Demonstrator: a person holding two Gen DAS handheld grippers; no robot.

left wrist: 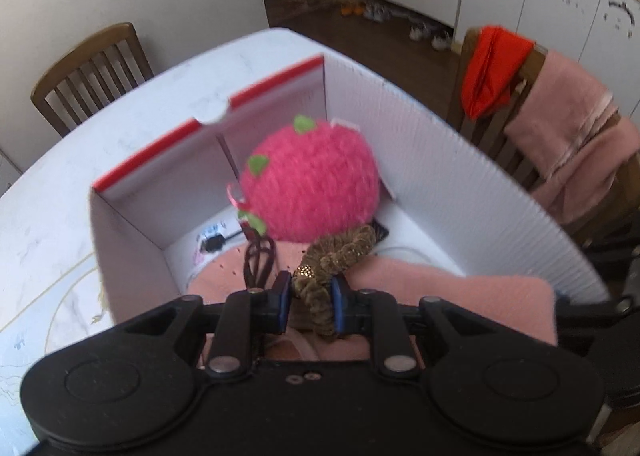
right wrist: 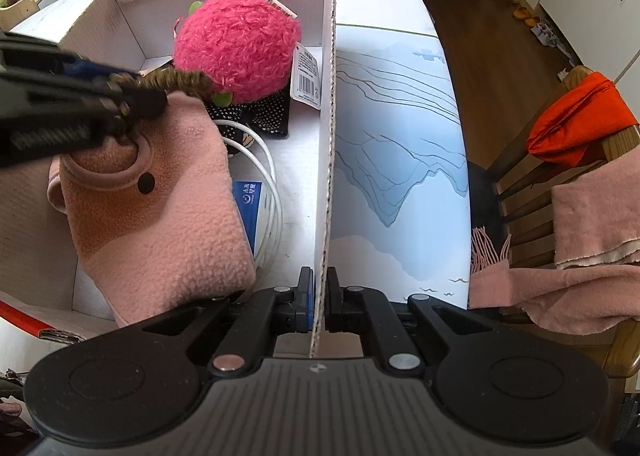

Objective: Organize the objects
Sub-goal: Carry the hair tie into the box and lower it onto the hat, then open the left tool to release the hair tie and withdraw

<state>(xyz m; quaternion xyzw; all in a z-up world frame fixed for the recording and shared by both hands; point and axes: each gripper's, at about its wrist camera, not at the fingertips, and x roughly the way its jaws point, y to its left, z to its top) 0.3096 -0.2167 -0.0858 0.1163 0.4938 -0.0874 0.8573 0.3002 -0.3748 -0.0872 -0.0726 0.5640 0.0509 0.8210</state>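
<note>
Open white cardboard box (right wrist: 330, 104) with a red rim, standing on a pale counter (left wrist: 132, 112), as the landmark for all else. Left claw (left wrist: 310, 298) above the near end of the box, pads closed narrowly on a brown velvet scrunchie (left wrist: 336, 252), most of its ruffled loop sticking out past the fingertips over the box's inside. Same scrunchie (right wrist: 176, 80) seen from the right wrist camera at the box's left side, gripped at the tip of the left claw (right wrist: 120, 88), above a pink fleece item (right wrist: 160, 216) and apparently touching its upper edge. Right claw (right wrist: 318, 296) clamped tight on the box's right wall near its front corner, one pad inside the box and one outside, the thin corrugated edge running between them. Inside the box: a fluffy pink strawberry toy (right wrist: 236, 52) with green leaves and a barcode tag toward the far end, resting on a black dotted cloth (right wrist: 264, 112); the pink fleece item filling the near left part; a coiled white cable (right wrist: 268, 180) just beside the fleece toward the right wall, lying over a blue card (right wrist: 250, 196). Outside the right wall, a blue mat with a mountain drawing (right wrist: 396, 160) on the counter. Beyond the counter's right edge, a wooden chair (right wrist: 520, 192) draped with a pink towel (right wrist: 592, 216) and an orange cloth (right wrist: 576, 128). Another wooden chair (left wrist: 92, 68) past the far left of the box.
</note>
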